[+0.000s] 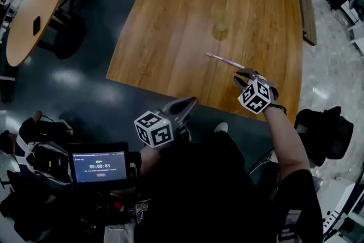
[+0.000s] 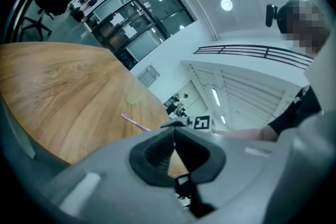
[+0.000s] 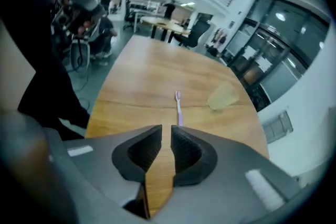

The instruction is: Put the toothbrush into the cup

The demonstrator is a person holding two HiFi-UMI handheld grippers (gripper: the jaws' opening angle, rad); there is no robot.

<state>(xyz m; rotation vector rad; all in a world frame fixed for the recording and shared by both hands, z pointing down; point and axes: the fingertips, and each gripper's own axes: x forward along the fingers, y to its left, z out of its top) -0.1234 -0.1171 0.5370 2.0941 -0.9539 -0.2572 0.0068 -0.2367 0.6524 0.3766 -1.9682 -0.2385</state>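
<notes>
A purple toothbrush [image 1: 224, 60] lies flat on the wooden table [image 1: 182, 14], towards its near right part. A pale yellowish translucent cup [image 1: 220, 29] stands a little beyond it. My right gripper [image 1: 242, 74] hovers just short of the toothbrush's near end, its jaws drawn almost together with only a thin slit and nothing between them. In the right gripper view the toothbrush [image 3: 179, 107] lies straight ahead of the right gripper [image 3: 166, 127], with the cup [image 3: 223, 96] to its right. My left gripper [image 1: 192, 101] hangs at the table's near edge, shut and empty.
A round wooden table [image 1: 31, 17] with chairs stands far left on the dark floor. A handheld screen [image 1: 99, 166] sits at lower left. A black chair [image 1: 327, 131] stands right of the table. A low bench [image 1: 307, 3] runs along the table's right side.
</notes>
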